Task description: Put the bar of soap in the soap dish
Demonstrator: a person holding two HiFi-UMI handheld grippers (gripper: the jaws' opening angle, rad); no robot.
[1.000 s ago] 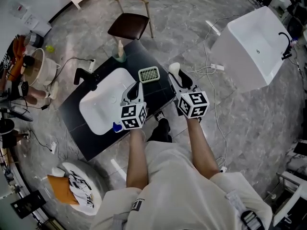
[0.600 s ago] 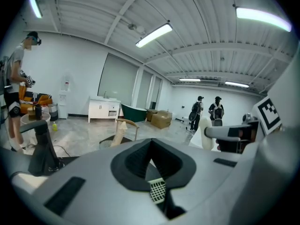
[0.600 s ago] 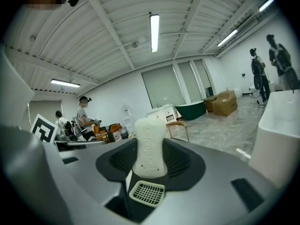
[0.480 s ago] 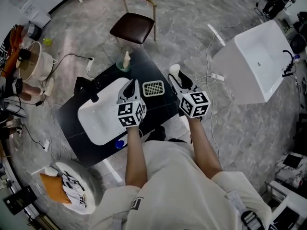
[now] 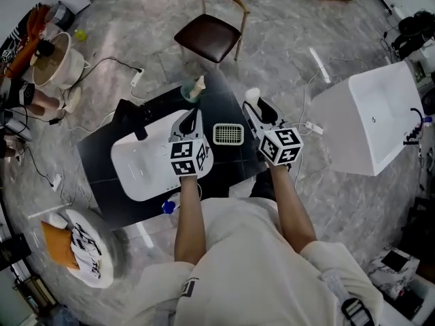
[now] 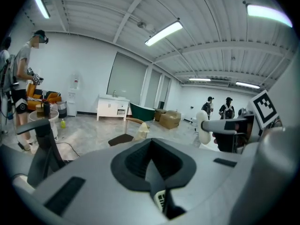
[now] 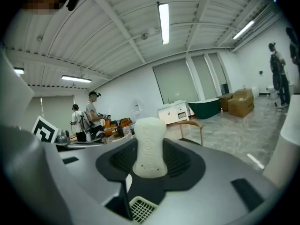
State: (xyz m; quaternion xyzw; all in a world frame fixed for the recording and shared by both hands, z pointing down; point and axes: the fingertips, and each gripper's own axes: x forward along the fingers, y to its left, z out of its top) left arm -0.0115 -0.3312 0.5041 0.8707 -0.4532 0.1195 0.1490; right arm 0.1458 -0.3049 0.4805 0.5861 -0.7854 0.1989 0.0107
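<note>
Holding the bar of soap upright in clamped jaws, the right gripper hovers just right of the soap dish on the table; the left gripper, jaws together and empty, flanks the dish's other side

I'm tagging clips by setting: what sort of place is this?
Probably a workshop or bathroom-fixture test hall, not a home: a sink counter standing alone on open floor, a loose white tub, strip-lit industrial ceiling.
</note>
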